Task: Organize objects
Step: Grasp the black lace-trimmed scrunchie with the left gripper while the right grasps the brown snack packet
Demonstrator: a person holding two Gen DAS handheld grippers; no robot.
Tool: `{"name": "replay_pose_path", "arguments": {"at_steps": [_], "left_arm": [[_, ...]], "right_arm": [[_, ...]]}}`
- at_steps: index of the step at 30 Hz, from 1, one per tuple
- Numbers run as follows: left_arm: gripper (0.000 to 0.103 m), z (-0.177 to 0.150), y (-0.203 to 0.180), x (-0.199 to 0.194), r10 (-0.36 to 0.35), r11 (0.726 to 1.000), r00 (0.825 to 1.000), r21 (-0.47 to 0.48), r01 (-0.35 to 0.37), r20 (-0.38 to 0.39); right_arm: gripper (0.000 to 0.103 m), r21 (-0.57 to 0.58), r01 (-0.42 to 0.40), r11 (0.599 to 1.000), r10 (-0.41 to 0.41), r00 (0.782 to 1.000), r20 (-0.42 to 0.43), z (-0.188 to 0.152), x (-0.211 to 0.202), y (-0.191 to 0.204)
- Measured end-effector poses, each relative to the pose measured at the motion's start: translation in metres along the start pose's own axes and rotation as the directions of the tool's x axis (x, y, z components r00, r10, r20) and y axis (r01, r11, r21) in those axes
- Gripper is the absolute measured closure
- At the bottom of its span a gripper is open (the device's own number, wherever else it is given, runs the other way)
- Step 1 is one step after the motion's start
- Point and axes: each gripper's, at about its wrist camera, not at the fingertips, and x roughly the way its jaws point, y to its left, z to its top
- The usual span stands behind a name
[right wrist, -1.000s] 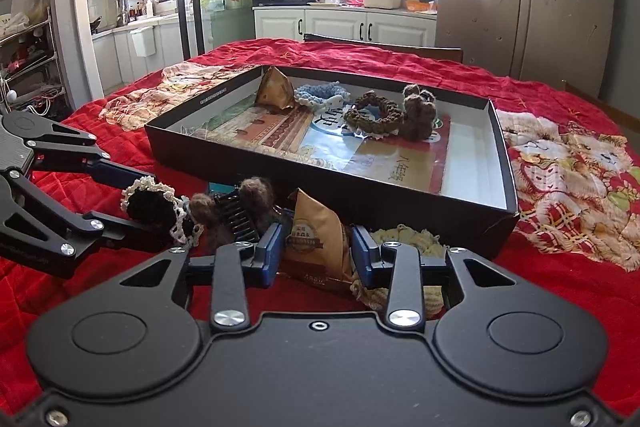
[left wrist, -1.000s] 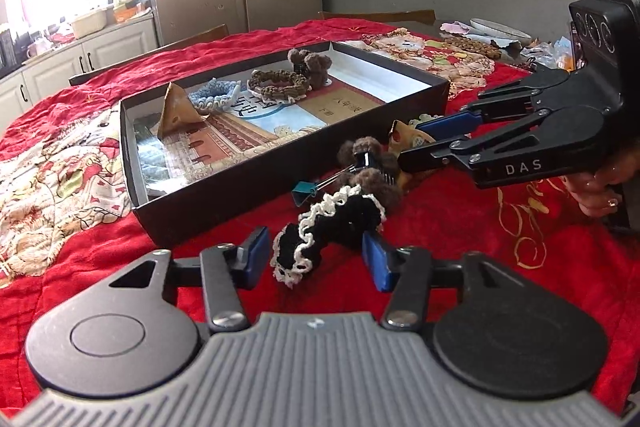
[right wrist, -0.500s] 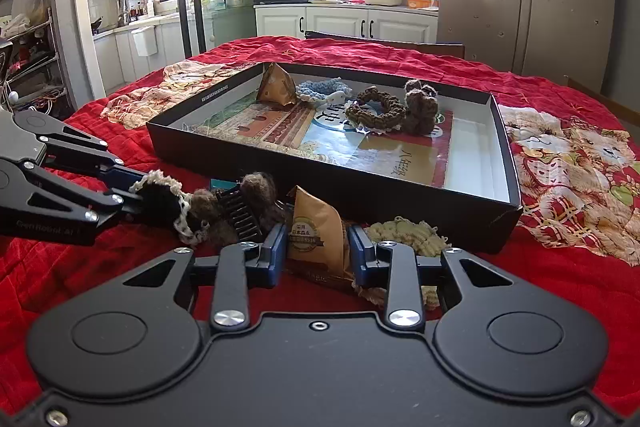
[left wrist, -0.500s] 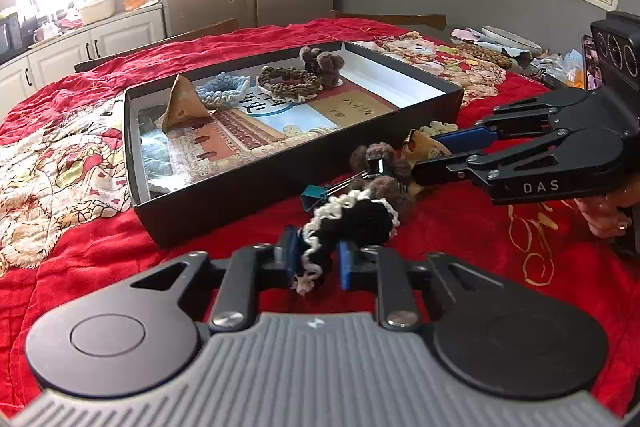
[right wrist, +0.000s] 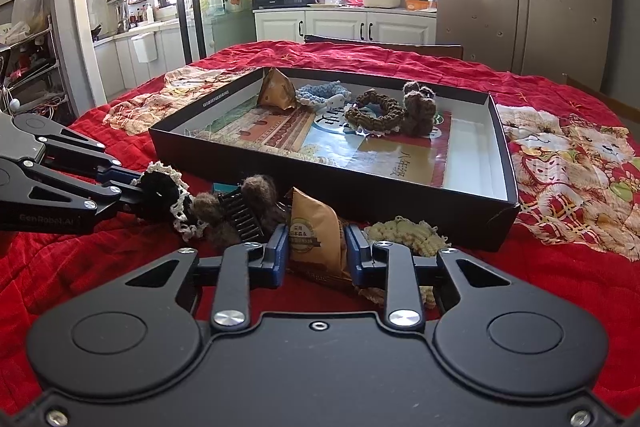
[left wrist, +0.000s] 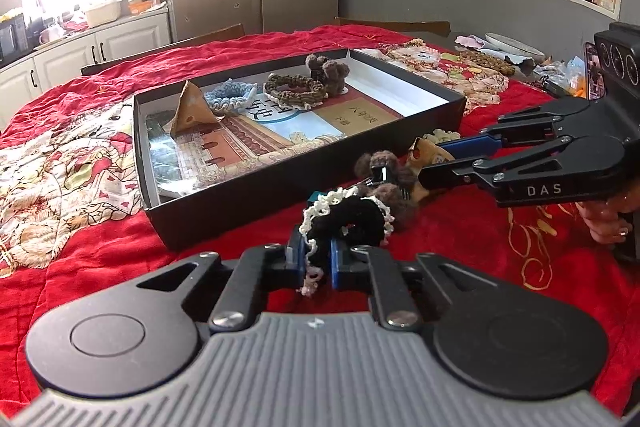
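**Both grippers clamped on items in front of the box**

The left gripper (left wrist: 314, 259) had its blue fingers (left wrist: 295, 255) pressed against the black scrunchie (left wrist: 352, 219) with cream lace trim, which bulged up between them, just off the near wall of the black box (left wrist: 280, 187). The right gripper (right wrist: 317, 255) gripped the tan snack packet (right wrist: 314, 233) upright between its fingers (right wrist: 278, 253), also close to the box's front wall on the red quilted cloth (right wrist: 540, 267) that covered the tabletop.

Between the two held items lay a brown pom-pom hair claw (right wrist: 240, 207), touching the scrunchie's lace on one side and crowding the packet on the other. A cream-yellow scrunchie (right wrist: 404, 233) sat just beside the right gripper's outer finger, against the box. A small teal object (left wrist: 316, 195) peeked out behind the black scrunchie; what it was could not be told.

Inside the box rested a triangular tan packet (left wrist: 190, 109), a blue scrunchie (left wrist: 230, 95), an olive-brown scrunchie (left wrist: 296, 89) and a brown pom-pom piece (left wrist: 328, 71), grouped toward the far wall on printed booklets (left wrist: 256, 135).
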Motion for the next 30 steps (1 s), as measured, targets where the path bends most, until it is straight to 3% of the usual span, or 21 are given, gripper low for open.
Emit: {"name": "replay_pose_path", "arguments": {"at_steps": [30], "left_arm": [[0.089, 0.005, 0.000, -0.024, 0.012, 1.000, 0.999, -0.001, -0.012, 0.040]], "right_arm": [[0.076, 0.023, -0.010, 1.000, 0.009, 0.998, 0.058, 0.004, -0.020, -0.001]]}}
